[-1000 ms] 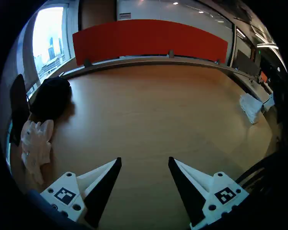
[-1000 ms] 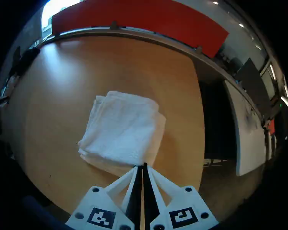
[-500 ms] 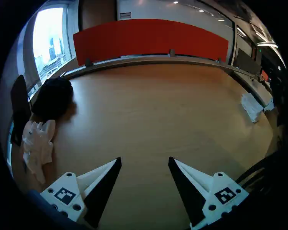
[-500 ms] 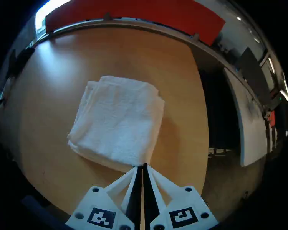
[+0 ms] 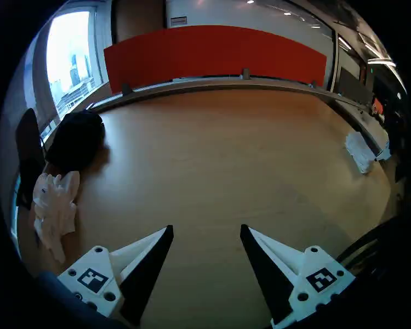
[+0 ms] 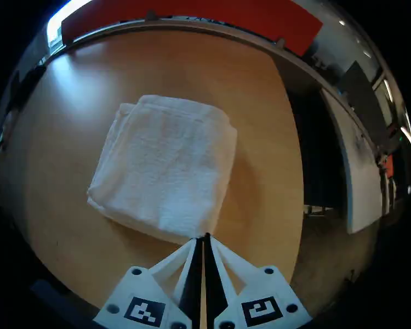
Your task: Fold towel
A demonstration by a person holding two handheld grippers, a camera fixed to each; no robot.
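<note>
towel [image 6: 164, 170], folded, now nearer
right gripper [image 6: 204, 238] clenched on its near corner; left gripper [image 5: 205, 230] released; fold looks done.

The towel [image 6: 164, 167] is white, the table [image 6: 255, 109] light-brown wood-grain, the partition [image 5: 216, 55] red, the bag [image 5: 76, 140] black.

Wide-spread left claw [image 5: 206, 227], closed right claw [image 6: 205, 237].
The left claw's two dark-faced fingers [image 5: 148, 268] stand well apart, white bases low in the left gripper view, aimed forward at a shallow downward tilt. The right claw's fingers [image 6: 194, 274] lie pressed together along their length, tips meeting, pointed steeply downward.
</note>
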